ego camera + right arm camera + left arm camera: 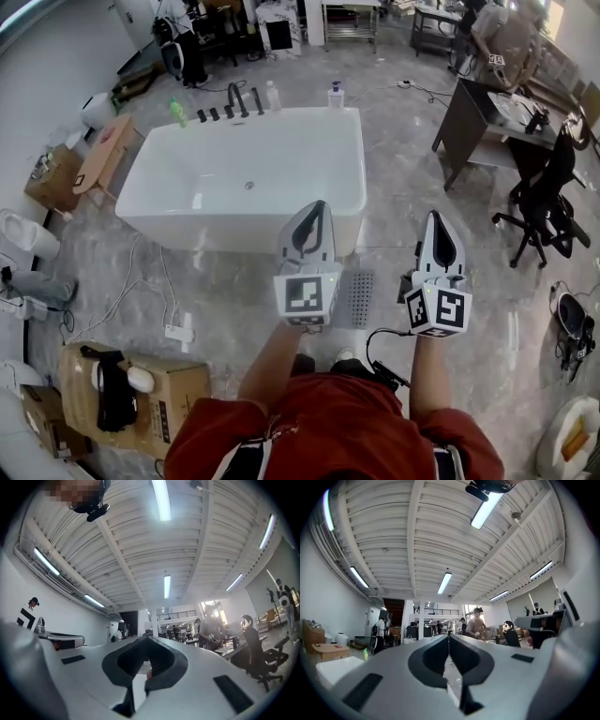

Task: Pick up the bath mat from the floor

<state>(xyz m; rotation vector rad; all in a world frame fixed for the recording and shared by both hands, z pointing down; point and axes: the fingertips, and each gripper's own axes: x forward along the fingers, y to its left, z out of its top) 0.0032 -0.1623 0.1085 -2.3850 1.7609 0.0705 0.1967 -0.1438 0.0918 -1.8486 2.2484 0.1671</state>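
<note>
The bath mat is a small grey rectangle with rows of dots. It lies flat on the marble floor in front of the white bathtub, partly hidden behind my left gripper's marker cube. My left gripper is held up above the tub's near right corner, jaws shut with nothing between them. Just right of the mat, my right gripper is also raised, shut and empty. Both gripper views look level across the hall at the ceiling, so the mat is out of sight there.
Bottles and black taps stand on the tub's far rim. A cardboard box and a power strip with cables lie at the left. At the right are a black office chair and a desk. People stand at the back.
</note>
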